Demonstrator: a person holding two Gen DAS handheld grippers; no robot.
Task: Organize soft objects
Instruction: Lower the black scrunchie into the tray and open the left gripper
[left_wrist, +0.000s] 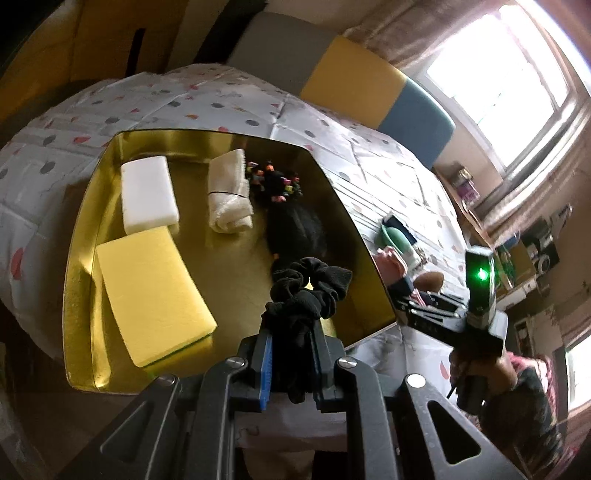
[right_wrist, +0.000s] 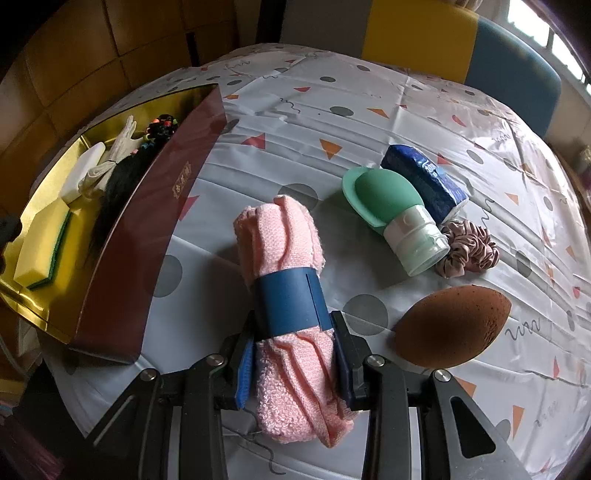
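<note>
Your box (right_wrist: 147, 236) sits left of the rolled towel (right_wrist: 284, 266); inside it lie two sponges (left_wrist: 149, 291), a rolled cloth (left_wrist: 229, 192) and hair ties (left_wrist: 275, 177). Right of the towel: squeeze bottle (right_wrist: 391, 210), scrunchie (right_wrist: 469, 251), makeup sponge (right_wrist: 454, 325)

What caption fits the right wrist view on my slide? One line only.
Right tool grips a rolled pink towel beside the gold-lined box.
</note>
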